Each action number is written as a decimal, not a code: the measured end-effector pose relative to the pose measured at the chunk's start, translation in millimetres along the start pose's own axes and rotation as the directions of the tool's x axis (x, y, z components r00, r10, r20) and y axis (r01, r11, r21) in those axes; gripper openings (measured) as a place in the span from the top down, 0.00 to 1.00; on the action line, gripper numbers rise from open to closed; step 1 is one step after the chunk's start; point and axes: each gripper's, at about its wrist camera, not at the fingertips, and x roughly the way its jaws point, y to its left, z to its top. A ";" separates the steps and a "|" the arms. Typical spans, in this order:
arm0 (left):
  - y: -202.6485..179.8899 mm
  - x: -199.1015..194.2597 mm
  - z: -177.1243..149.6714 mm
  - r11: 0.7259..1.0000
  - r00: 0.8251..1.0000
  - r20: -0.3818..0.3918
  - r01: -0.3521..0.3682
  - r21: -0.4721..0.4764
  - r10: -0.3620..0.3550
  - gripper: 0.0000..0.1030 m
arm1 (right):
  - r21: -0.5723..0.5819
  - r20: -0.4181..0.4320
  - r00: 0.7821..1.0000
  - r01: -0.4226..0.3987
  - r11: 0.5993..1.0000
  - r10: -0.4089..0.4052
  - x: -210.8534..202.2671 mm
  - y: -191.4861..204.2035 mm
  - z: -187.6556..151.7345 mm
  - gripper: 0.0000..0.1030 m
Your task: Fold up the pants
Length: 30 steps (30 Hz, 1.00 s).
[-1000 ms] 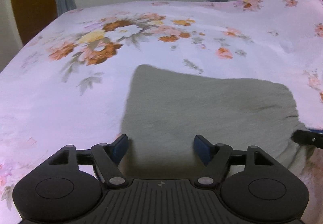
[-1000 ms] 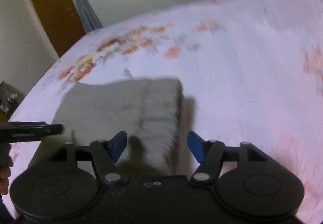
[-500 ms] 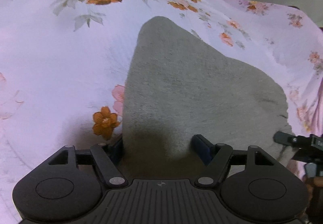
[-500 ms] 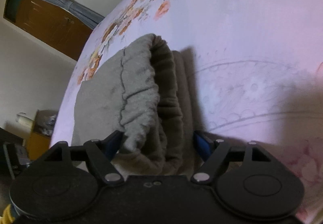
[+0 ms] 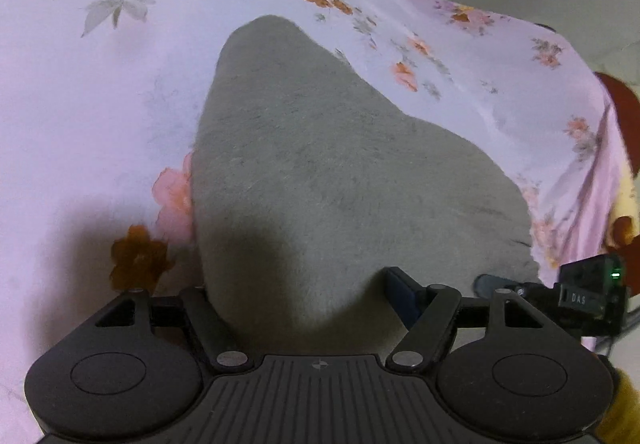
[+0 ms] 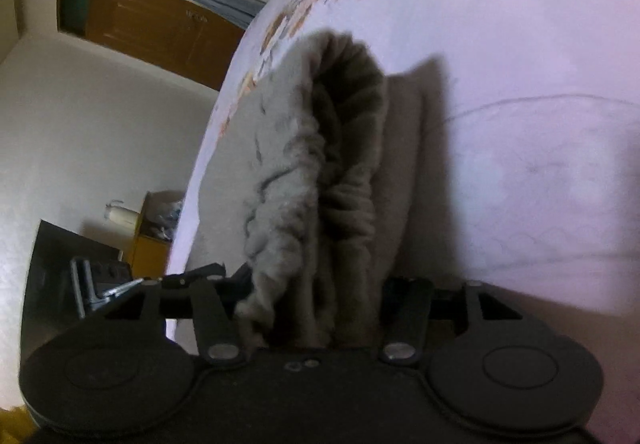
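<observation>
While both tools sit at the near edge of the pants [image 5: 340,180], the relation that governs the next move is this: the garment lies fwd of each tool, on the bed [image 5: 80,124], already folded to a compact grey pad; its long axis appears to run roughly fwd, away from the left tool [image 5: 296,286], with a tapered corner at the far end. Left tool: spread wide, the near edge of the fabric lying between the jaws, no pinch made yet. Right tool [image 6: 316,296]: spread either side of the gathered waistband [image 6: 344,148], several stacked layers bunched between the jaws; whether the pads press the cloth cannot be told, since the fabric covers them.

Judgement: both tools are equally near; each straddles its own part of the near edge, left at the plain folded edge, right at the thick elastic end, so a closing of both would be needed before any lift fwd.

Hidden or unclear: left-side finger of the left tool is behind fabric; both fingertips of the right tool are buried; right-wrist view is tilted and dim, so layer count is uncertain; the underside of the pants is not visible; the bed is cut off at the frame edges.
</observation>
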 end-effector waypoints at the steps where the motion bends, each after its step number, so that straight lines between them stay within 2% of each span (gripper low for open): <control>1: -5.9 1.7 -0.8 1.000 1.000 0.008 -0.027 0.014 0.027 0.30 | -0.021 0.016 0.999 0.029 0.999 -0.028 4.2 4.8 -0.5 0.51; 4: -23.3 1.6 -5.5 0.992 0.994 0.040 -0.106 0.063 0.103 0.30 | -0.018 0.062 0.996 0.070 0.997 -0.069 -0.2 12.2 -7.0 0.57; 6: -34.0 -3.0 -6.0 0.985 0.988 0.059 -0.147 0.092 0.142 0.35 | -0.028 0.089 0.993 0.082 0.996 -0.079 -6.8 23.2 -13.7 0.60; 13: -38.1 -40.0 13.4 0.990 0.983 0.137 -0.133 0.055 0.124 0.70 | -0.006 0.164 0.983 -0.086 0.996 0.086 -29.6 50.6 -8.2 0.62; 16: -44.8 -54.0 20.9 0.991 0.976 0.190 -0.118 0.057 0.105 0.71 | -0.023 0.188 0.971 -0.149 0.989 0.151 -37.9 67.0 4.3 0.62; 20: -60.1 -68.5 39.9 0.990 0.964 0.249 -0.114 0.079 0.091 0.71 | -0.088 0.206 0.957 -0.189 0.978 0.203 -42.7 88.8 25.3 0.61; 25: -79.3 -84.9 73.8 0.987 0.937 0.340 -0.121 0.105 0.079 0.71 | -0.151 0.247 0.932 -0.235 0.960 0.267 -48.4 111.8 61.8 0.61; 30: -89.2 -81.8 116.4 0.976 0.908 0.405 -0.177 0.128 0.112 0.71 | -0.191 0.256 0.921 -0.250 0.949 0.294 -48.0 123.6 100.4 0.61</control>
